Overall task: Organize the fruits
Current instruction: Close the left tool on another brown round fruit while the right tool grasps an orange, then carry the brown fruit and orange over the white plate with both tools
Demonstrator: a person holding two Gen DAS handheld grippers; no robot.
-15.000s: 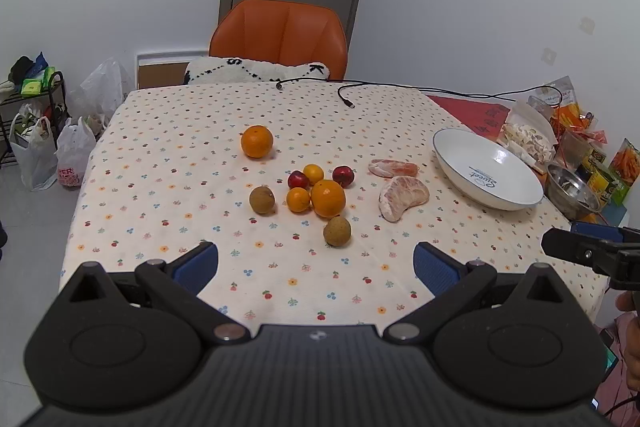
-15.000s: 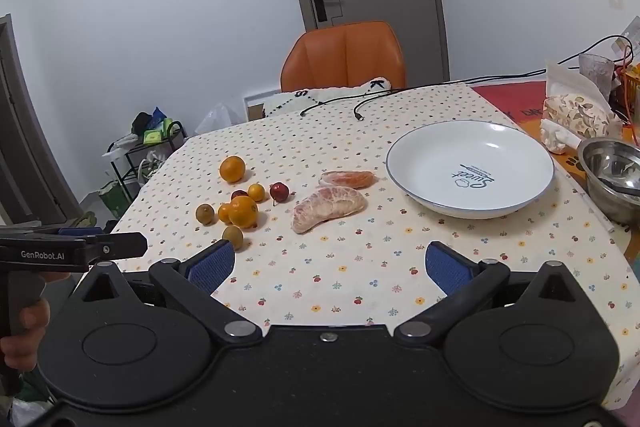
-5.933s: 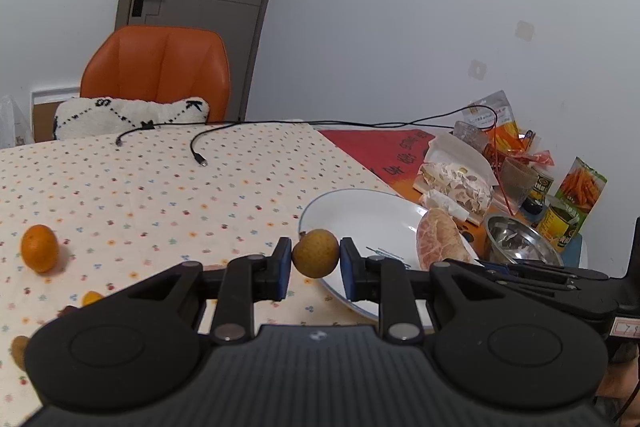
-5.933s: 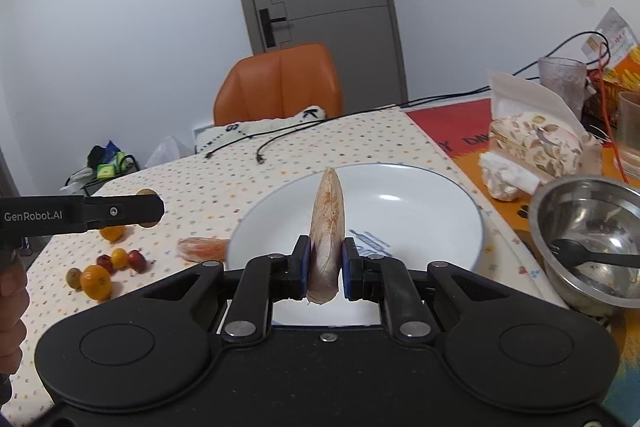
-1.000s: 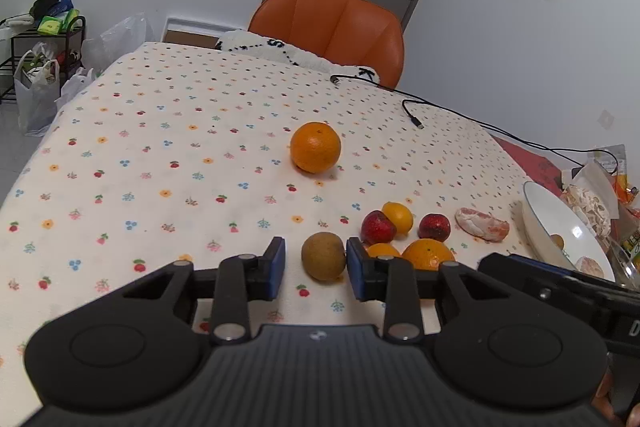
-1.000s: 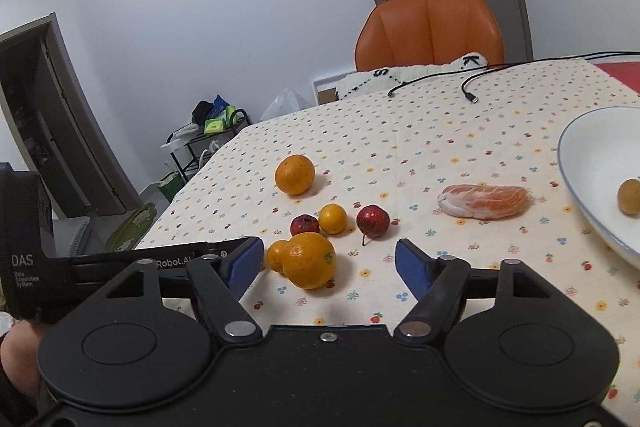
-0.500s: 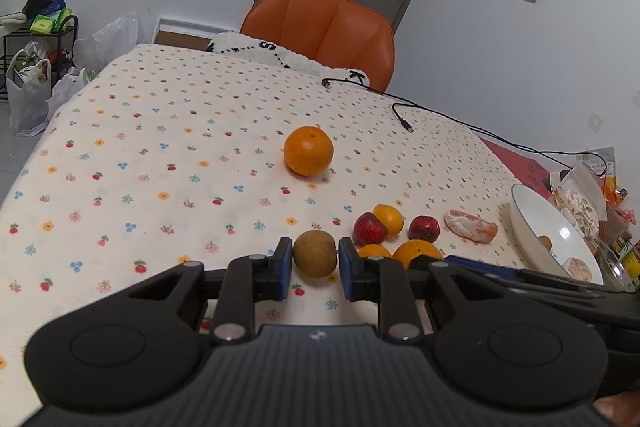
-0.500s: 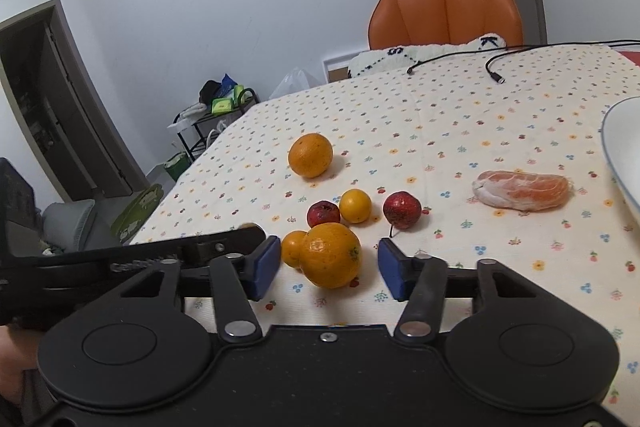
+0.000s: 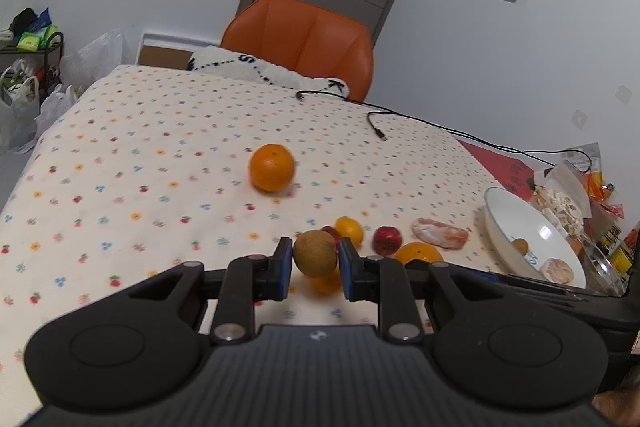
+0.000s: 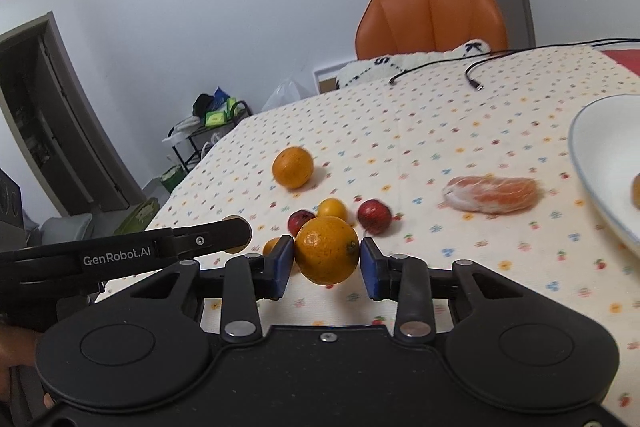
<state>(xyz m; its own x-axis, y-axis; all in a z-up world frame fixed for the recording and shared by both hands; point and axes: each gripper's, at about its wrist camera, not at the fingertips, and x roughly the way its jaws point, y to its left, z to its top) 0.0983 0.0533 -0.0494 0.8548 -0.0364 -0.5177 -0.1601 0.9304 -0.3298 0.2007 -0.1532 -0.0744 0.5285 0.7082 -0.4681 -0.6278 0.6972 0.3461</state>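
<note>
My left gripper (image 9: 315, 265) is shut on a round brown fruit (image 9: 315, 258), held just above the flowered tablecloth. My right gripper (image 10: 326, 263) is shut on a large orange (image 10: 327, 254), both blue pads against its sides. On the cloth beyond lie another orange (image 10: 292, 167), a small yellow-orange fruit (image 10: 332, 209), two red fruits (image 10: 374, 215) and a peeled citrus segment (image 10: 492, 195). The white plate (image 9: 504, 223) at the right holds a small brown fruit (image 9: 520, 245) and a peeled piece (image 9: 557, 270).
An orange chair (image 9: 304, 43) with a white cushion stands at the table's far end. Black cables (image 9: 376, 125) trail over the cloth. Snack packets (image 9: 568, 195) and a metal bowl crowd the right edge. A rack with bags (image 9: 24, 75) stands on the floor at left.
My right gripper's jaws have closed in onto the large orange. My left gripper, shut on the brown fruit half a second ago, has lifted it slightly and swung right.
</note>
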